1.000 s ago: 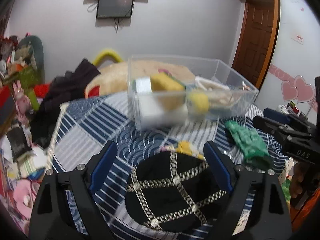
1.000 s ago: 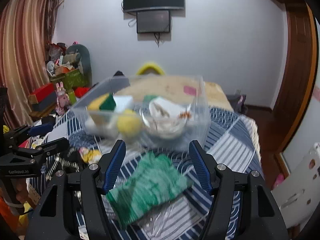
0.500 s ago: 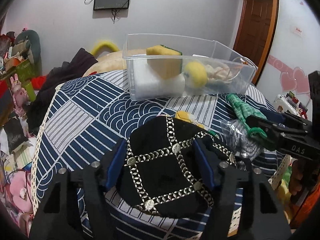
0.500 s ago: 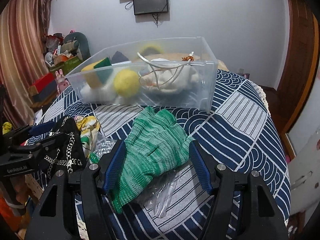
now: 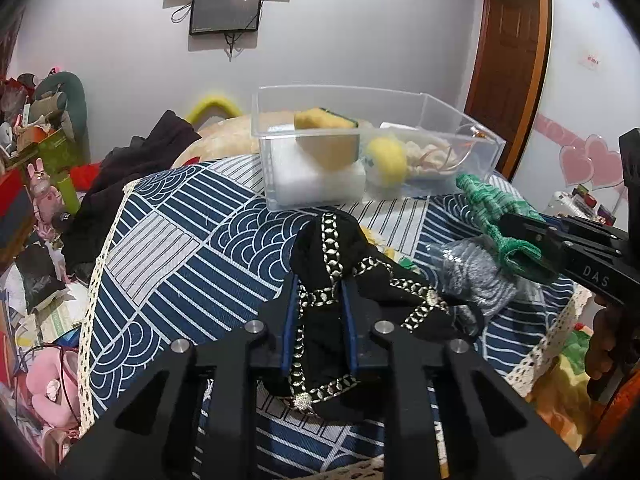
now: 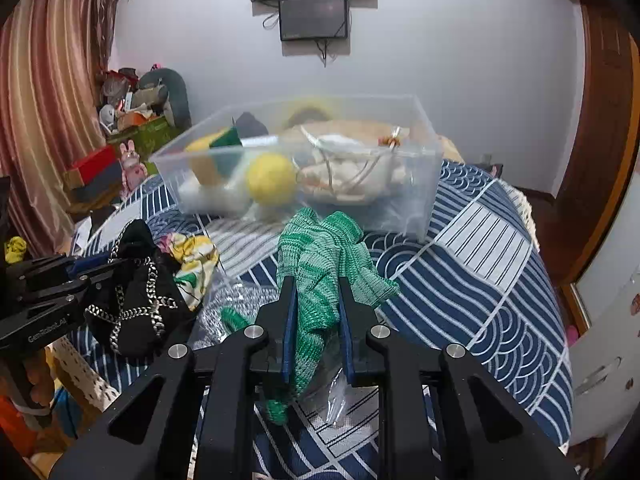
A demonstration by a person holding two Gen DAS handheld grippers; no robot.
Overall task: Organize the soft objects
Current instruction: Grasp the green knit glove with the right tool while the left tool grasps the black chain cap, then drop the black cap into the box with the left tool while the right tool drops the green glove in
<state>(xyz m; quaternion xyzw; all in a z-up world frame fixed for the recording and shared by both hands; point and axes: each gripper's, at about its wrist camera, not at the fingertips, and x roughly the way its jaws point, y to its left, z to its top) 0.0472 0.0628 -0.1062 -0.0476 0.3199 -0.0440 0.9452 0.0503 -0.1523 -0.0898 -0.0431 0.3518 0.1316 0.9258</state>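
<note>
So there's a black fabric piece [image 5: 320,256] with gold chain-pattern trim, all bunched up into a peak near the front edge of the table [image 5: 180,248], which has a navy and white wave-pattern cloth over it. The left gripper [image 5: 318,300] has just been closing and now its blue pads are pinching a fold of that black fabric, fingers angled down at the tabletop. Right beside it, toward the right edge, is a green knit glove [image 6: 320,256], crumpled and striped in two greens, lying on some crinkly clear plastic [image 6: 240,304]. The right gripper [image 6: 316,304] has also just closed and is clamped on the glove, tilted down the same way. Further back on the table sits a clear plastic bin [image 6: 424,184] already holding a yellow-and-green sponge [image 5: 326,140], a yellow ball [image 6: 271,178] and some cream-coloured stuff. A yellow floral cloth [image 6: 194,260] lies between the black piece and the glove.
</note>
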